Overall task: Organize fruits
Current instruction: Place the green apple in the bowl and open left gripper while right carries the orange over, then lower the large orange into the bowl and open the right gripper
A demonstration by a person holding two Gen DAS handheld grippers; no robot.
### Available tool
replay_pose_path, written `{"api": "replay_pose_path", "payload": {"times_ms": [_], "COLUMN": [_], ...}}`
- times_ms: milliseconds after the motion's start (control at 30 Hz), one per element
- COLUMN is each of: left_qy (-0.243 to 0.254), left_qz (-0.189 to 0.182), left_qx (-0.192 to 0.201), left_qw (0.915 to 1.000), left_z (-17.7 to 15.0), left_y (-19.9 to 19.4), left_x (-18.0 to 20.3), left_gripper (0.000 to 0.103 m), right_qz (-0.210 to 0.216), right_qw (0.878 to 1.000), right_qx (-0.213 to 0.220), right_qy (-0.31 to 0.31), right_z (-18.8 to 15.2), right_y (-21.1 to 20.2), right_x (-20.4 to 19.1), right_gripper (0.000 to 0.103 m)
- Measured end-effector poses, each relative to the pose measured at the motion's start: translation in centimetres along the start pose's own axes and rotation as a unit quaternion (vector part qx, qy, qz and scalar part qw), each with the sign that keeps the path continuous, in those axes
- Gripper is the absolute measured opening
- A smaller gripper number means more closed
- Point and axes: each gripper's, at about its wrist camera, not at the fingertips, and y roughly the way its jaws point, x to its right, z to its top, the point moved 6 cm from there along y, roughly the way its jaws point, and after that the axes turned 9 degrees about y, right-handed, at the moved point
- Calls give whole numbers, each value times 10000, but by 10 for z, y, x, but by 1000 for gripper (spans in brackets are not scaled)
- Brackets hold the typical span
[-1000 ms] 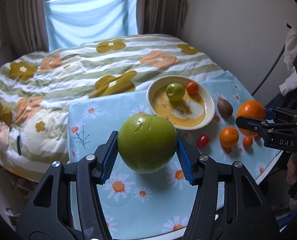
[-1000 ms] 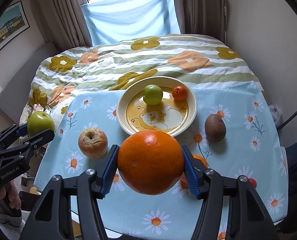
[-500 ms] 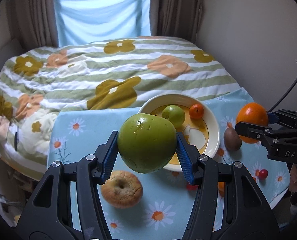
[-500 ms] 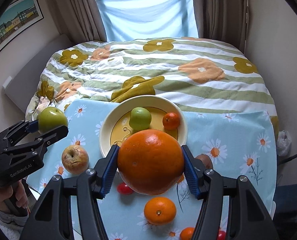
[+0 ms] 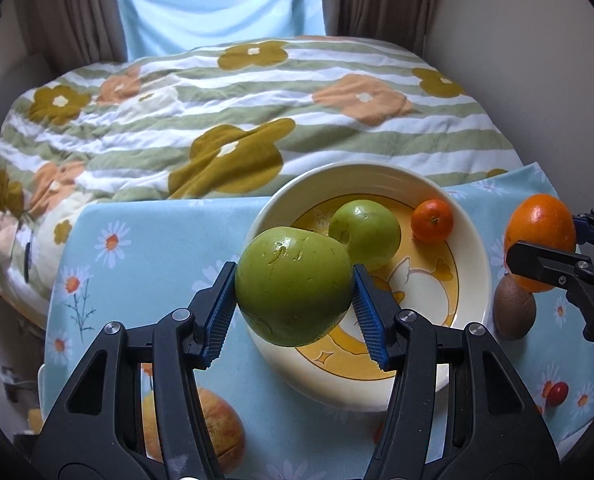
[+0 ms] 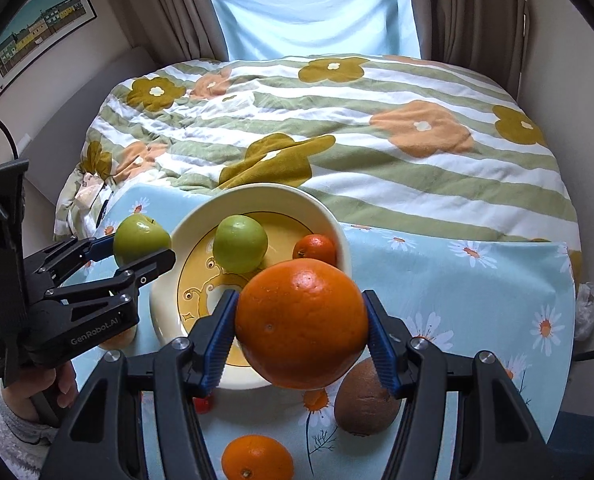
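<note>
The left tool [image 5: 293,300] grips a large green apple [image 5: 293,286] above the near left rim of the bowl [image 5: 473,256]. The right tool [image 6: 299,330] clamps a big orange [image 6: 301,320] over the bowl's near right edge. Inside the bowl lie a smaller green apple [image 5: 367,232] and a mandarin [image 5: 432,221].

The left gripper's [image 5: 293,304] arms are hiding much of the wrinkled apple [image 5: 217,428]; the cherry tomato [image 6: 203,405] is peeking out partly.
</note>
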Motion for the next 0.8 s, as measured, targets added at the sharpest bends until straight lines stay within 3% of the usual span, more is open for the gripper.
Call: {"api": "replay_pose_path", "payload": {"times_ms": [300, 333, 367, 400, 467, 800], "left_qy": [343, 362, 360, 350, 345, 324], "left_qz": [-34, -43, -49, -28, -84, -115], "left_qx": [-114, -77, -17, 87, 294, 254], "left_qw": [9993, 9993, 9993, 9993, 9989, 9991], "left_z": [4, 5, 7, 9, 14, 5], "left_y": [21, 19, 16, 11, 1, -20], "left_x": [11, 12, 12, 11, 11, -4], "left_gripper": [62, 74, 98, 103, 103, 103], "right_qz": [-81, -104, -127, -147, -185, -250], "right_qw": [9994, 9993, 9992, 9990, 9987, 9982], "right_qx": [-9, 1, 11, 23, 52, 173], "right_qy": [346, 368, 387, 411, 468, 525], "right_z": [4, 3, 4, 4, 5, 5], "right_y": [7, 6, 5, 4, 2, -6], "right_x": [17, 18, 19, 20, 22, 15], "right_gripper": [57, 57, 57, 57, 57, 57]}}
